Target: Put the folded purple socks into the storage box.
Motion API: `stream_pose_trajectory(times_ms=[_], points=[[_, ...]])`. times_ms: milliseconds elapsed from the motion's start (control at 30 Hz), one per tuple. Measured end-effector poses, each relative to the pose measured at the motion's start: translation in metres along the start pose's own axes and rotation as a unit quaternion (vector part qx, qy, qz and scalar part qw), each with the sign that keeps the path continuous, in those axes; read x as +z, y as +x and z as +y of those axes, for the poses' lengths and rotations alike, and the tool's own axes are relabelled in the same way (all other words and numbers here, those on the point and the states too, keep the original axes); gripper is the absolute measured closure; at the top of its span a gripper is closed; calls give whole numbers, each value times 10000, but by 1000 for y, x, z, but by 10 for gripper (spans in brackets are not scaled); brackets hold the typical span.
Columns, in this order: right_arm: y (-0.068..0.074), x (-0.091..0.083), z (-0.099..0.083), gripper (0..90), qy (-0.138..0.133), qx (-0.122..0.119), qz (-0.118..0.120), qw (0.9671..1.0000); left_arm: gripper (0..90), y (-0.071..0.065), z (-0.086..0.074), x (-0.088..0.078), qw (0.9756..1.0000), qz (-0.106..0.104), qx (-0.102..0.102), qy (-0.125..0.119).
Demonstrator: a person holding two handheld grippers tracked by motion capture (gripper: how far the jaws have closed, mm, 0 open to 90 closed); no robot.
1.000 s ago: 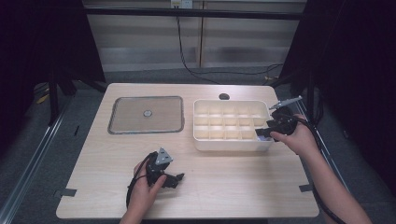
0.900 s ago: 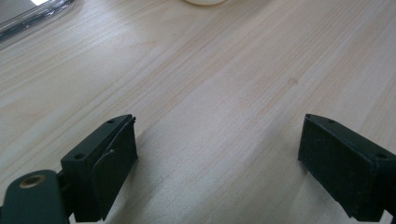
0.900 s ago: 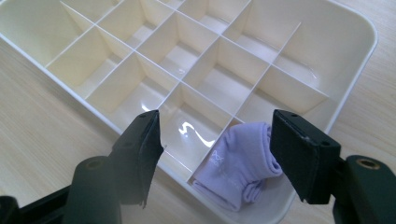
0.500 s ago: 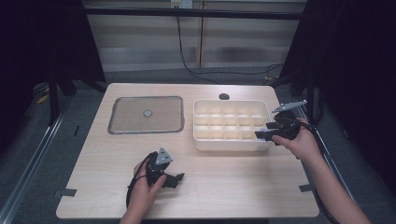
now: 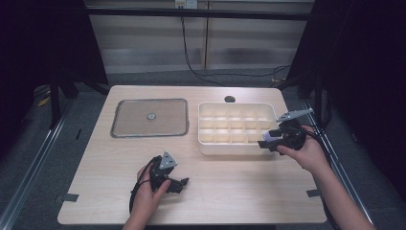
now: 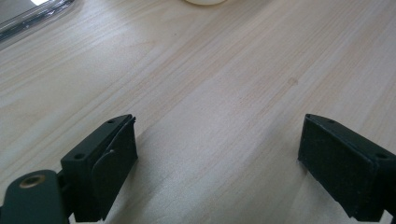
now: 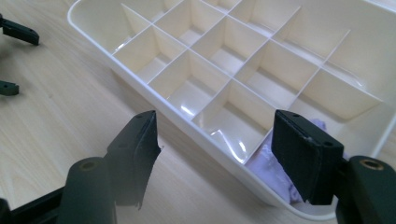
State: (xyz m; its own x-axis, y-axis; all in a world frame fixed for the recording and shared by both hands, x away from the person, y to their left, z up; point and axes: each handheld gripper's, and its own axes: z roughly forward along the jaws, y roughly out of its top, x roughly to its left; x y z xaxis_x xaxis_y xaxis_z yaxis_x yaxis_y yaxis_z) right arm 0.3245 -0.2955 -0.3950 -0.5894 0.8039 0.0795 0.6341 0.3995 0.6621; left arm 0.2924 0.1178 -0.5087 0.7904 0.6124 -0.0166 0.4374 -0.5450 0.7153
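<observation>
While the left gripper (image 5: pixel 178 183) rests low on the worktop (image 5: pixel 249 187) near its front edge, its jaws stand wide apart with bare wood between them and nothing held. The right gripper (image 5: pixel 266 142) sits at the front right corner of a cream divided tray (image 5: pixel 205 139), its jaws spread open, one outside the tray's front wall and one over the corner compartment. In that compartment lies a small pale lilac thing (image 7: pixel 271 169), soft-looking; I cannot tell what it is. The tray stands on the right half of the worktop, toward the back edge. A flat clear lid (image 5: pixel 149 117) lies beside it on the left half.
</observation>
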Motion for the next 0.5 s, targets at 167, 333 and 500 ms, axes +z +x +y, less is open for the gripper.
stream_pose_trajectory(times_ms=[167, 333, 500], points=[[8, 2, -3, 315, -28, -76, 109, 9999, 109, 0, 0, 0, 10000, -2, -4, 0], [15, 2, -6, 315, -64, -130, 153, 9998, 109, 0, 0, 0, 10000, 1, 1, 1], [22, 3, -9, 315, -66, -233, 201, 9995, 104, 0, 0, 0, 10000, -13, 0, 3]])
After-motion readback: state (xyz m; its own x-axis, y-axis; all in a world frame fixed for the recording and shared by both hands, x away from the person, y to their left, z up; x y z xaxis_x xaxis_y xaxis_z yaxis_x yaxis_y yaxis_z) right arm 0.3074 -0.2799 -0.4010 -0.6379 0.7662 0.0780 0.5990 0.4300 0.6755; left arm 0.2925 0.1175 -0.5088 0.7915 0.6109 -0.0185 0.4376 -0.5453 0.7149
